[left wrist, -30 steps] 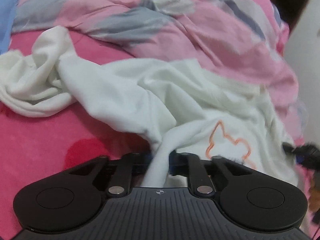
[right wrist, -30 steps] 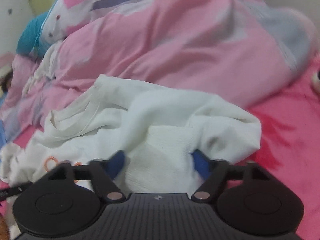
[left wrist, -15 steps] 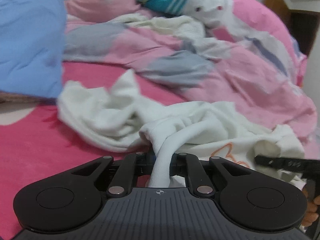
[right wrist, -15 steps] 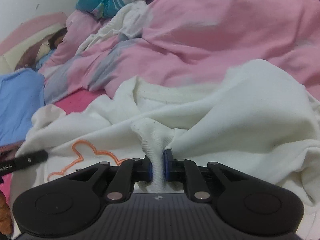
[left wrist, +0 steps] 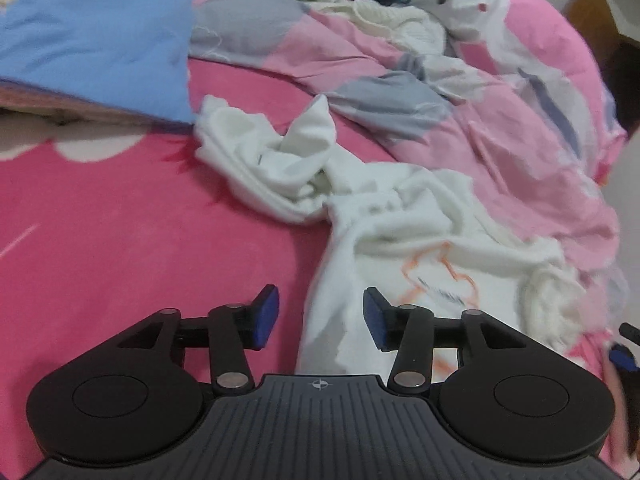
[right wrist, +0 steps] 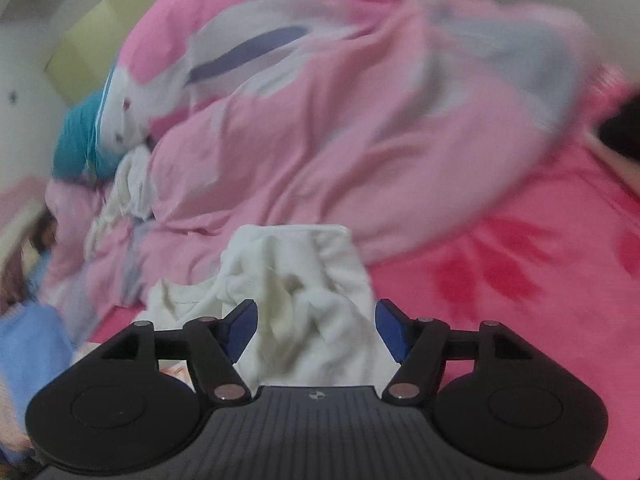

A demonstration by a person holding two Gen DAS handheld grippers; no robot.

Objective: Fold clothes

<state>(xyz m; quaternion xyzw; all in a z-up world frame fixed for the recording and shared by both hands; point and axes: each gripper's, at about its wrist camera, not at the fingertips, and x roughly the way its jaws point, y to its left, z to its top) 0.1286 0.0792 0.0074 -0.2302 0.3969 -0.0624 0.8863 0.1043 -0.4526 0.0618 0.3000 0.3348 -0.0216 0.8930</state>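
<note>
White garment (left wrist: 384, 216): soft matt knit cloth, slightly fuzzy, is noted. Bedsheet (left wrist: 120, 240): pink fleecy matt cloth. Quilt (right wrist: 340, 140): smooth thin woven cloth. Left gripper (left wrist: 320, 318) is seen as matt black plastic, blue pads (left wrist: 266, 312) rubbery.

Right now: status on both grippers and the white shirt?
Left gripper and right gripper open, jaws just opened, pads clear. White shirt crumpled, unfolded, on pink sheet. Pink quilt crowds it.
</note>
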